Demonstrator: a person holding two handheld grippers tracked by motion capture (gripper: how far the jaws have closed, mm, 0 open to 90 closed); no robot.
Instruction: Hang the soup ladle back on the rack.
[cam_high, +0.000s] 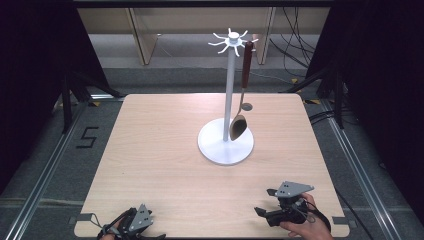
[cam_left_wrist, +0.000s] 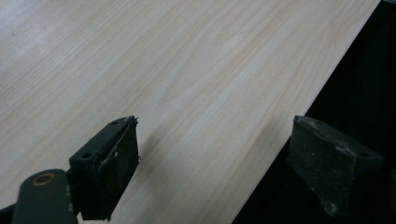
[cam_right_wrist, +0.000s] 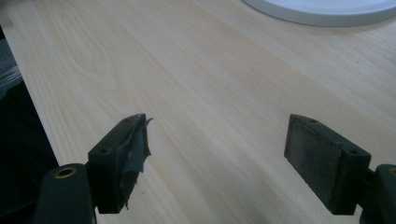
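Hanging from a hook at the top of the white stand (cam_high: 229, 100), nr the table's far-right quarter: wooden spoon (cam_high: 242, 95), handle up, bowl down just above the stand's round base (cam_right_wrist: 322, 10). Prob. hung that way so the handle stays free for a grab from the side or for lifting off the hook.

Resting low at the table's near edge: left gripper (cam_high: 131, 223) by the near-left corner, right gripper (cam_high: 280, 212) by the near-right corner, held in a hand (cam_high: 306, 227). Both parked clear of the stand, looks like a wait posn.

Gaping wide, nothing between: left gripper (cam_left_wrist: 212, 172) jaws over bare table (cam_left_wrist: 196, 70) at its edge; right gripper (cam_right_wrist: 217, 163) jaws likewise, pointing twd the base.

Sitting well apart from both sets of jaws: spoon, farther across the table, nearer the right gripper.
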